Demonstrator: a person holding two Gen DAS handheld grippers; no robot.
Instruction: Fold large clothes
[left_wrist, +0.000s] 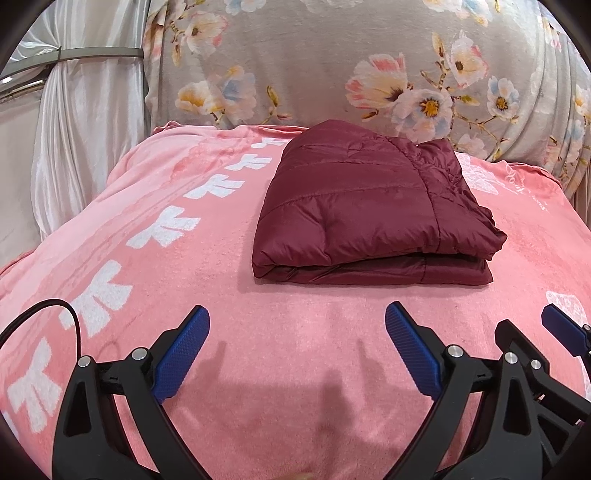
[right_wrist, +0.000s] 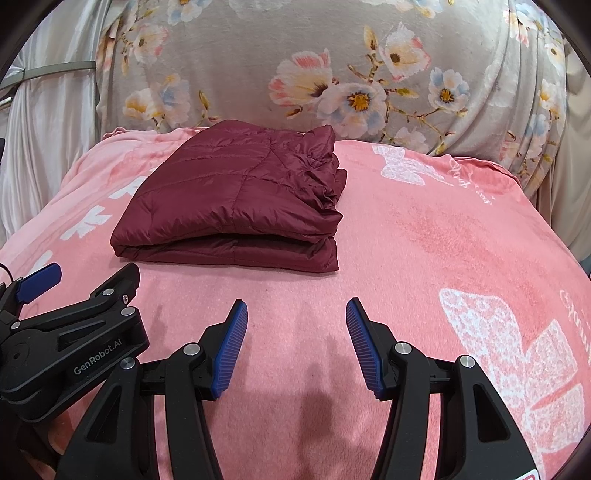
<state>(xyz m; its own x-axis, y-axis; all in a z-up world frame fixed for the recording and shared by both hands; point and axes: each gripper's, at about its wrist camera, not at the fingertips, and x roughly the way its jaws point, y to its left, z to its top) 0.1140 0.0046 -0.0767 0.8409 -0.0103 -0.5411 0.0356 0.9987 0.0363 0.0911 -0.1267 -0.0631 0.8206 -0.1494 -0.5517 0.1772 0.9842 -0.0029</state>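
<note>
A dark red quilted jacket (left_wrist: 369, 206) lies folded into a thick rectangle on the pink blanket (left_wrist: 303, 332); the right wrist view shows the same jacket (right_wrist: 236, 206) left of centre. My left gripper (left_wrist: 297, 317) hovers over the blanket in front of the jacket, open, with nothing between its blue pads. My right gripper (right_wrist: 296, 312) is beside it on the right, also open and empty, a short way from the jacket's near fold. In each view the other gripper shows at the edge: the right one (left_wrist: 554, 325) and the left one (right_wrist: 40, 280).
Behind the blanket rises a grey flowered cover (left_wrist: 332, 66). A white satin curtain (left_wrist: 81, 129) hangs at the left. A black cable (left_wrist: 55, 310) runs by my left gripper. Bare pink blanket with white butterfly prints (right_wrist: 517, 350) stretches to the right.
</note>
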